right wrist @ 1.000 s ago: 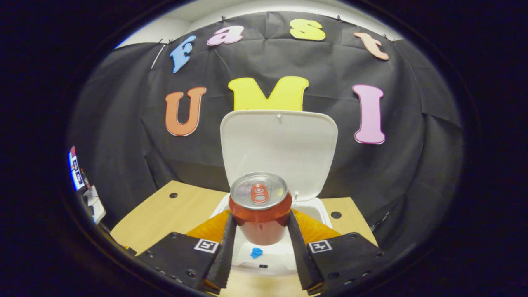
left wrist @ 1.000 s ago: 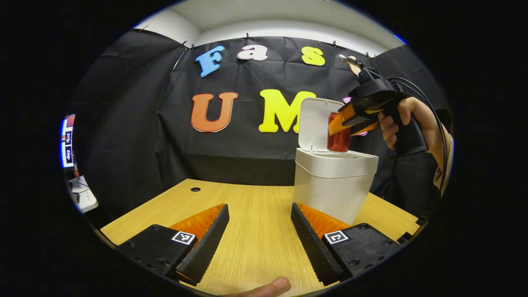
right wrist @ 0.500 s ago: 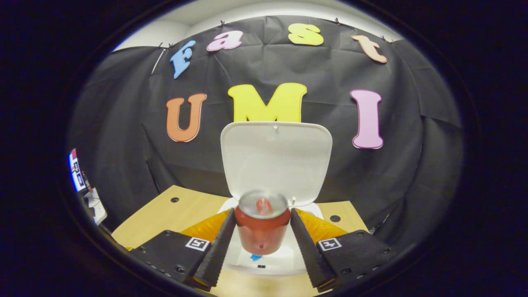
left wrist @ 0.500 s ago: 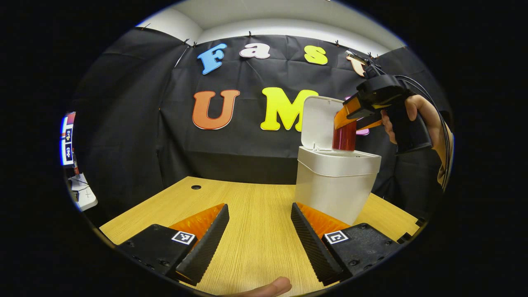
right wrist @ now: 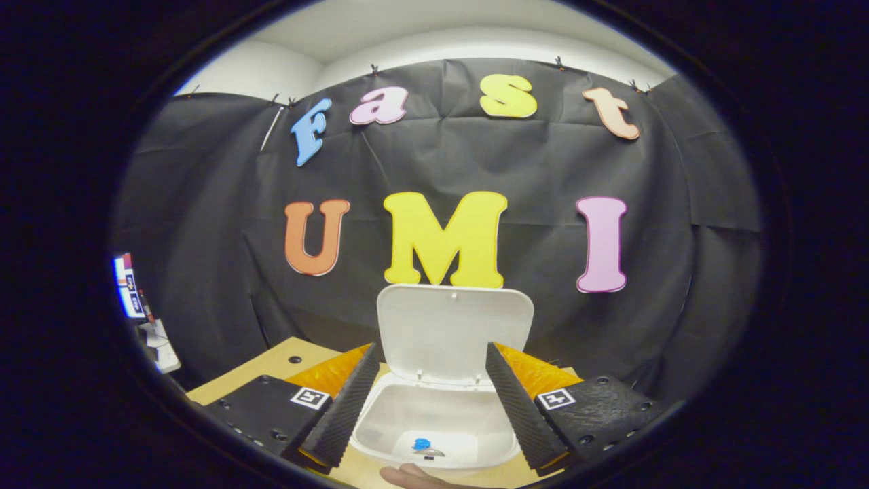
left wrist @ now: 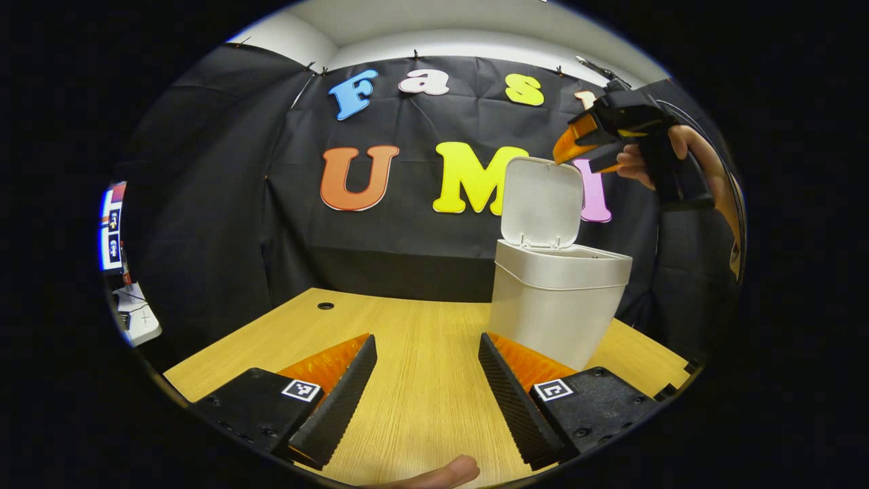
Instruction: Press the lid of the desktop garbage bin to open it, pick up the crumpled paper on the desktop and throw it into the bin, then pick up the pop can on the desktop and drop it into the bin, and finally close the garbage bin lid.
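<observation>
The left gripper [left wrist: 426, 387] hovers low over the desk [left wrist: 421, 339], fingers spread, holding nothing. Right of it stands the bin [left wrist: 557, 299], lid [left wrist: 542, 202] upright. The right gripper [right wrist: 428, 401] hangs above the bin, fingers spread and empty. Inside the bin, a silvery can [right wrist: 429, 451] top beside a blue scrap [right wrist: 421, 443].

Black tool [left wrist: 426, 401] bodies, square black-and-white markers, ridged fingers [left wrist: 510, 399], black cables, screws

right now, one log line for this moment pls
stage: can dropped, lid close pending | bin: lid up | right gripper: open, above bin | left gripper: open, low over table
</observation>
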The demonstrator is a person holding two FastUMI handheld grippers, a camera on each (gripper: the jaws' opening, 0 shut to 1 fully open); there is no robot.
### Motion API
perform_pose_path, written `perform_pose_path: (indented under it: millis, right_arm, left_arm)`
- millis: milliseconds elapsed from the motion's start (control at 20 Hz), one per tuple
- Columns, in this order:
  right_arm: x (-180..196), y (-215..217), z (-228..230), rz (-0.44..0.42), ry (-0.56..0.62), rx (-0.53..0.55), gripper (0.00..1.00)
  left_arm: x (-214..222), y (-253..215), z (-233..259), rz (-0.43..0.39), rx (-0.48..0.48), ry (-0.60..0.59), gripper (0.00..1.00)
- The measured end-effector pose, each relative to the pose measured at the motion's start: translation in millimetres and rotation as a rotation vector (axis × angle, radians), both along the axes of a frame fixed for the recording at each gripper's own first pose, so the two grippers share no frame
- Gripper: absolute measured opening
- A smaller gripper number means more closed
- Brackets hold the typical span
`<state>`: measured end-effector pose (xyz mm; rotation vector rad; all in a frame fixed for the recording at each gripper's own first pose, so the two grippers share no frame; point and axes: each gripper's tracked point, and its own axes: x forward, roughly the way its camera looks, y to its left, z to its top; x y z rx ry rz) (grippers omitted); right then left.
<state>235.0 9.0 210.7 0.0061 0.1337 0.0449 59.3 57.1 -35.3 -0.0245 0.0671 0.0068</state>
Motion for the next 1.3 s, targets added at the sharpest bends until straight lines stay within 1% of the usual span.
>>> perform_pose_path:
  millis: [150,200,300,350,400,500,550,650,750,850,900,950,1000,1100,1150,1300]
  right_arm:
    - [13,-5,27,-0.02,-0.033,-0.021,0.95]
    - [22,-6,37,-0.026,-0.054,-0.025,0.96]
    - [40,-4,50,-0.032,-0.084,-0.028,0.95]
    - [52,-3,52,-0.036,-0.088,-0.033,0.93]
    - [65,-4,54,-0.054,-0.089,-0.042,0.96]
    - [86,-9,56,-0.096,-0.087,-0.062,0.96]
    - [96,-8,55,-0.106,-0.082,-0.048,0.95]
    - [112,-15,49,-0.14,-0.063,-0.044,0.96]
    - [123,-21,38,-0.155,-0.037,-0.046,0.95]
    - [128,-22,30,-0.144,-0.009,-0.049,0.95]
    - [127,-23,28,-0.13,-0.009,-0.044,0.93]
    - [124,-22,29,-0.12,-0.009,-0.032,0.94]
    - [121,-23,26,-0.11,0.002,-0.022,0.96]
    - [110,-22,24,-0.091,0.013,0.01,0.94]
    - [104,-22,22,-0.083,0.02,0.011,0.96]
    - [90,-22,17,-0.065,0.036,-0.003,0.96]
  left_arm:
    - [-1,0,0,-0.013,-0.017,-0.001,0.98]
    - [-1,1,1,-0.009,-0.017,-0.004,0.98]
    - [-2,5,4,-0.007,-0.019,-0.012,0.98]
    - [-2,8,3,-0.006,-0.023,-0.01,0.98]
    - [-2,11,3,-0.005,-0.027,-0.008,0.98]
    - [-2,14,6,0.001,-0.035,-0.016,0.98]
    - [-3,16,6,0.004,-0.035,-0.018,0.98]
    - [-4,19,8,0.009,-0.033,-0.024,0.98]
    - [-3,15,8,0.002,-0.033,-0.028,0.98]
    - [-3,12,6,-0.011,-0.03,-0.022,0.98]
    - [-3,10,6,-0.016,-0.027,-0.02,0.98]
    - [-3,8,5,-0.018,-0.023,-0.018,0.98]
    - [-3,6,4,-0.019,-0.018,-0.018,0.98]
    - [-4,5,5,-0.017,-0.001,-0.022,0.98]
    - [-4,3,6,-0.017,0.007,-0.026,0.98]
    - [-7,-6,8,-0.039,0.037,-0.039,0.98]
